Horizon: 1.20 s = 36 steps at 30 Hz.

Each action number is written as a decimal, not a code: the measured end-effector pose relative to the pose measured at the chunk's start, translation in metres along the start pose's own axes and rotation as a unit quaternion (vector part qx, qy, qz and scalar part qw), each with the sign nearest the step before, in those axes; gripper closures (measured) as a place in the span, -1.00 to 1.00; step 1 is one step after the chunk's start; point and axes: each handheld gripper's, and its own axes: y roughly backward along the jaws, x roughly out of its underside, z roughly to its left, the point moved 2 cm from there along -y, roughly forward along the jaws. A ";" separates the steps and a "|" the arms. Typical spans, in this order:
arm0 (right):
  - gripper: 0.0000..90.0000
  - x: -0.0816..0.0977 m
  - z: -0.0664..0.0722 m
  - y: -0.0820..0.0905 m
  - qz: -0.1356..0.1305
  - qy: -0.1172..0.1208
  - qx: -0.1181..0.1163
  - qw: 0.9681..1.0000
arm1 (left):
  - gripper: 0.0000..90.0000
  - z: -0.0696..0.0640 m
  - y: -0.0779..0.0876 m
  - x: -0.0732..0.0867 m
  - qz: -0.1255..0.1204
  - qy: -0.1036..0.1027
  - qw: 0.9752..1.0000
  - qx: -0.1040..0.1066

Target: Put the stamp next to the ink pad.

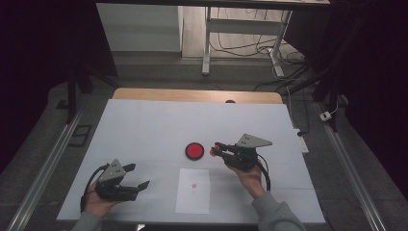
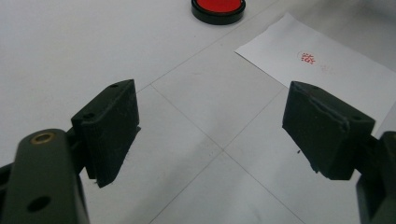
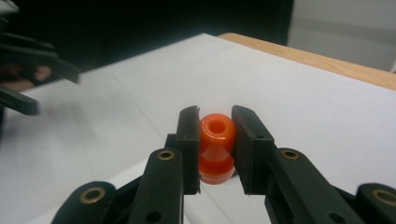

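My right gripper (image 1: pixel 216 150) (image 3: pixel 215 120) is shut on an orange stamp (image 1: pixel 212 152) (image 3: pixel 215 148), with its pads pressing the stamp's narrow neck from both sides. It holds the stamp just right of a round red ink pad (image 1: pixel 195 151) (image 2: pixel 218 6). A white sheet of paper (image 1: pixel 193 190) (image 2: pixel 327 70) lies in front of the pad and bears a small red stamp mark (image 1: pixel 194 186) (image 2: pixel 307 58). At the table's front left, my left gripper (image 1: pixel 138 176) (image 2: pixel 210 135) stands open with nothing between its jaws.
The white table top (image 1: pixel 144 125) has a wooden strip (image 1: pixel 192 95) along its far edge. Beyond it are a desk frame (image 1: pixel 208 43) and cables on the floor. Metal rails (image 1: pixel 43 168) run along both sides of the table.
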 end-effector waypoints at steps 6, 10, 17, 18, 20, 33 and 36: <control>0.63 0.007 -0.011 -0.010 0.021 -0.006 0.020 1.000 | -0.57 -0.001 -0.002 0.000 0.003 -0.002 1.000 0.001; 0.63 0.014 -0.018 -0.022 0.038 -0.012 0.027 0.999 | -0.57 0.000 -0.003 0.000 0.006 0.001 1.000 0.002; 0.62 0.025 -0.018 -0.039 0.073 -0.010 0.032 0.997 | -0.57 0.000 -0.004 0.001 0.010 0.001 1.000 0.001; 0.62 0.026 -0.018 -0.040 0.080 -0.007 0.034 0.996 | -0.57 0.000 -0.004 0.001 0.010 0.001 1.000 0.001; 0.62 0.029 -0.018 -0.042 0.090 -0.004 0.039 0.995 | -0.57 0.000 -0.004 0.001 0.010 0.001 1.000 0.001; 0.61 0.039 -0.018 -0.050 0.124 0.000 0.051 0.991 | -0.57 0.001 -0.004 0.002 0.011 0.003 1.000 0.000; 0.60 0.040 -0.019 -0.049 0.125 -0.001 0.052 0.991 | -0.57 0.002 -0.004 0.002 0.012 0.003 1.000 -0.001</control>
